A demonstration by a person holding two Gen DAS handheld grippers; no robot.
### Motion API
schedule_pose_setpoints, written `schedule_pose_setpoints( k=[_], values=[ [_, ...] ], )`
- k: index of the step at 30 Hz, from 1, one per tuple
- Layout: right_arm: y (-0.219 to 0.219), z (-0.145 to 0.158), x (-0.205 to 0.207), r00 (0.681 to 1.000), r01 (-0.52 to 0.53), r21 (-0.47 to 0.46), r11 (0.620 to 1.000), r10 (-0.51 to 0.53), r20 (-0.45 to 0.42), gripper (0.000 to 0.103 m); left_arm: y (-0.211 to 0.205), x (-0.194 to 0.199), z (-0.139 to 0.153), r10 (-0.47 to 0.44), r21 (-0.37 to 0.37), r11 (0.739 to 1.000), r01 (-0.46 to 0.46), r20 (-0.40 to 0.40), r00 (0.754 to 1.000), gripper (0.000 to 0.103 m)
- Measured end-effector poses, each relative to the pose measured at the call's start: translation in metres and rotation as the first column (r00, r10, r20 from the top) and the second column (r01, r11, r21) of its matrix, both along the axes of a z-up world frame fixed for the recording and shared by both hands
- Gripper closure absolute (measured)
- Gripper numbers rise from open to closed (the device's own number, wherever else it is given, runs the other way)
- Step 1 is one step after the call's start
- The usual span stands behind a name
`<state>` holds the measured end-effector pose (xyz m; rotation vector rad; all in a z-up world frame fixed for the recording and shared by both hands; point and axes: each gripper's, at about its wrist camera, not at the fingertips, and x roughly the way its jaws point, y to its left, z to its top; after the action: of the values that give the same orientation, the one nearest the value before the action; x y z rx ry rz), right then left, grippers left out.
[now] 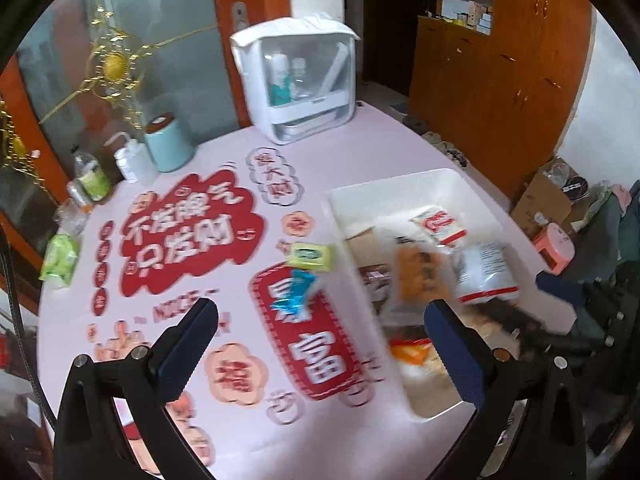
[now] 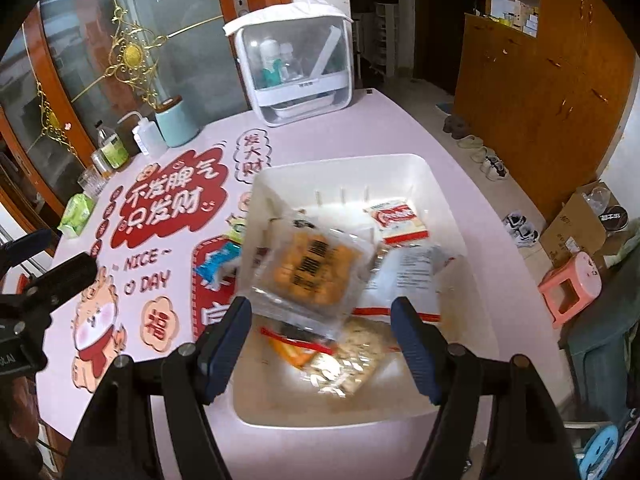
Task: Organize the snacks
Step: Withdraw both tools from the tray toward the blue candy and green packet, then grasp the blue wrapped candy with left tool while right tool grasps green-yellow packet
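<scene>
Right hand-held gripper (image 2: 320, 344) released; clear-wrapped orange snack pack (image 2: 310, 276) blurred over white bin (image 2: 440, 184)

Each gripper (image 1: 320, 332) (image 2: 322, 332) has black arms with silver screws (and ribbed dark-blue pads (image 2: 416, 344)).

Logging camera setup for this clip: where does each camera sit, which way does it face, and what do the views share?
Left wrist: on the left gripper, angled down at the pink table, left of the white bin; its own open fingers show.
Right wrist: on the right gripper, angled down over the white bin; its open fingers frame the orange snack pack; the left gripper shows at left.
Shared: bin, orange snack pack, blue wrapper, white storage box.
</scene>
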<state>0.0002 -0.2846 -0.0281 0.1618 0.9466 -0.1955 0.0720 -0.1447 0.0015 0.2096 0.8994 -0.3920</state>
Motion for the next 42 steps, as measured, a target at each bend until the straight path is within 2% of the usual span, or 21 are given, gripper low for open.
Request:
schedule_pose_setpoints(
  k=[9, 12, 15, 19, 23, 26, 30, 34, 36, 39, 42],
  values=[
    [0.047, 0.006, 0.035, 1.0, 0.011, 0.072, 0.997, -0.013, 0.027, 0.03, 0.093, 0.015, 0.011, 0.062, 0.083, 0.994, -0.067, 0.056, 0.996, 0.0],
    [0.062, 0.002, 0.054, 1.0, 0.015, 0.129, 0.991, -0.018, 0.023, 0.03, 0.108, 0.023, 0.006, 0.046, 0.106, 0.993, -0.052, 0.065, 0.997, 0.0],
    [0.074, -0.004, 0.074, 1.0, 0.012, 0.148, 0.989, -0.015, 0.02, 0.03, 0.115, 0.034, -0.003, 0.009, 0.135, 0.991, -0.018, 0.065, 0.998, 0.0],
    [0.078, -0.021, 0.117, 0.999, -0.006, 0.168, 0.986, 0.013, -0.04, 0.031, 0.107, 0.052, -0.028, -0.058, 0.14, 0.989, 0.049, 0.056, 0.997, 0.0],
    [0.079, -0.026, 0.157, 0.997, -0.06, 0.027, 0.998, 0.061, -0.056, 0.031, 0.092, 0.07, -0.061, -0.089, 0.091, 0.992, 0.086, 0.03, 0.996, 0.0],
    [0.068, -0.029, 0.179, 0.995, -0.08, -0.005, 0.997, 0.079, -0.067, 0.032, 0.075, 0.084, -0.09, -0.119, 0.052, 0.992, 0.119, -0.011, 0.993, 0.0],
    [0.043, -0.039, 0.206, 0.996, -0.043, 0.005, 0.999, 0.043, -0.079, 0.035, 0.047, 0.1, -0.127, -0.154, 0.035, 0.987, 0.156, -0.052, 0.987, 0.001],
    [0.024, -0.052, 0.219, 0.995, -0.024, 0.03, 0.999, 0.027, -0.099, 0.037, 0.027, 0.115, -0.156, -0.137, 0.002, 0.99, 0.138, -0.09, 0.986, 0.001],
    [0.018, -0.058, 0.221, 0.994, -0.027, 0.038, 0.999, 0.031, -0.106, 0.038, 0.018, 0.122, -0.172, -0.113, 0.009, 0.993, 0.114, -0.11, 0.988, 0.001],
    [0.013, -0.063, 0.224, 0.992, -0.05, 0.04, 0.998, 0.054, -0.111, 0.038, 0.005, 0.131, -0.196, -0.081, 0.022, 0.996, 0.086, -0.168, 0.982, 0.012],
    [0.011, -0.066, 0.227, 0.99, -0.083, 0.033, 0.996, 0.086, -0.116, 0.038, -0.005, 0.136, -0.214, -0.056, 0.031, 0.997, 0.064, -0.211, 0.976, 0.018]
  ],
)
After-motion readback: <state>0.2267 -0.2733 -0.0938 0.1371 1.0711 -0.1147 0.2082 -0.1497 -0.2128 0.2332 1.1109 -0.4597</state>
